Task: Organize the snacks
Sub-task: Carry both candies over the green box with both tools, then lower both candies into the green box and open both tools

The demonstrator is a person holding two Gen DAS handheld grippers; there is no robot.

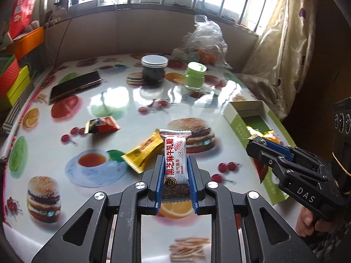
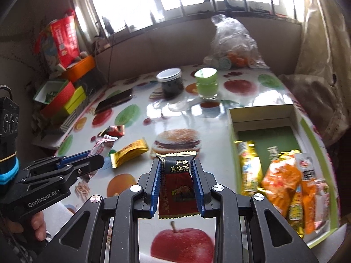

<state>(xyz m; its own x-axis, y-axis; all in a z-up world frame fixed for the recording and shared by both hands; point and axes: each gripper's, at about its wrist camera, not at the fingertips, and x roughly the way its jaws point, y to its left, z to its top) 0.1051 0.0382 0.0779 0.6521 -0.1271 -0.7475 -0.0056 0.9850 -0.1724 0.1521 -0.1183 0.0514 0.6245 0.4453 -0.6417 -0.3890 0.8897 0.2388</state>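
Left gripper (image 1: 175, 175) clamped on white candy bar (image 1: 175, 155); right gripper (image 2: 176, 182) clamped on dark red packet (image 2: 176, 188), green box (image 2: 232, 135) at two o'clock.

A dark phone (image 1: 74, 87) lies at the left of the glossy food-print tablecloth (image 1: 122, 100). Toward the top centre stand a dark jar with a white lid (image 1: 154, 69) and, just to its right, a green jar (image 1: 195, 76). Behind them slumps a clear plastic bag (image 1: 203, 41). Coloured boxes (image 1: 13, 79) are stacked at the left edge, and a patterned curtain (image 1: 283, 41) hangs at the upper right.
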